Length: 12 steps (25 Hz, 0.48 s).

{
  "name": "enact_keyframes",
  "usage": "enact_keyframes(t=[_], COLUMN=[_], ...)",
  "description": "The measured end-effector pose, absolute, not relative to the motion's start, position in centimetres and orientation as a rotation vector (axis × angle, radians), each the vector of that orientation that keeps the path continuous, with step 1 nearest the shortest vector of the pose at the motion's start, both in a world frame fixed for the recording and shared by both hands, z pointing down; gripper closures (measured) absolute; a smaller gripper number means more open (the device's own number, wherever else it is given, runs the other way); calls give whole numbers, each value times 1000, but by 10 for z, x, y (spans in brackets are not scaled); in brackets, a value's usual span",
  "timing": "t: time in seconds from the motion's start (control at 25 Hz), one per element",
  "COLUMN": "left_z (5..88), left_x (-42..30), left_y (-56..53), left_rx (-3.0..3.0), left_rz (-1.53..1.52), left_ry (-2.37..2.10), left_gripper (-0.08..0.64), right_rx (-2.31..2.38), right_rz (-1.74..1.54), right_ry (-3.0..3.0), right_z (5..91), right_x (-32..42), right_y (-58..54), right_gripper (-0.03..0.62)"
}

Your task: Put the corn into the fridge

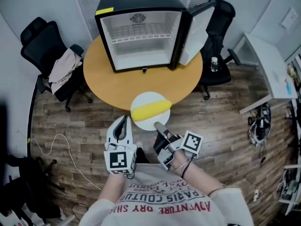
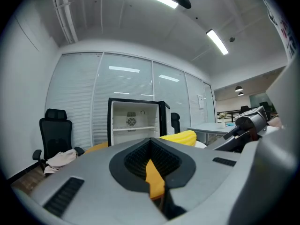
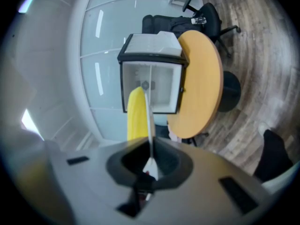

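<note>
A yellow corn cob (image 1: pixel 150 109) lies on a white plate (image 1: pixel 151 123) held in the air just before the round wooden table (image 1: pixel 141 86). My right gripper (image 1: pixel 160 126) is shut on the plate's near rim; in the right gripper view the plate (image 3: pixel 149 125) runs edge-on between the jaws, with the corn (image 3: pixel 136 116) beside it. My left gripper (image 1: pixel 123 121) stands close beside the plate's left edge, its jaws together, holding nothing. In its own view the corn (image 2: pixel 180 137) shows to the right. The small black fridge (image 1: pixel 141 27) stands open on the table.
The fridge door (image 1: pixel 195 32) swings out to the right. A black chair with clothes (image 1: pixel 63 69) stands left of the table, another chair with a water bottle (image 1: pixel 214 64) to the right. A white desk (image 1: pixel 273 65) is at far right. A cable (image 1: pixel 51 145) lies on the floor.
</note>
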State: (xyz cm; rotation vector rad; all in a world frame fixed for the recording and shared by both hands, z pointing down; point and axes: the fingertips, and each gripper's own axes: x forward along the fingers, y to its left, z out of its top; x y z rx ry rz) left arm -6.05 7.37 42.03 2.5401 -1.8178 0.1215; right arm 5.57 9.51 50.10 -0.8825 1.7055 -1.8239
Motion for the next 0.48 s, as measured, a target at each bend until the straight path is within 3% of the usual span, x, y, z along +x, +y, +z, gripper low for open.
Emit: enact_keyframes(t=[0.48], left_z=[408], left_x=[-118], left_y=[-81], left_rx=[2651], left_rz=[137], left_ry=[-1711], left_gripper=[535], right_rx=[-946], right_rz=[-1734], right_ry=[1631], right_z=[493], right_x=[3], right_y=[-50], right_gripper=[555])
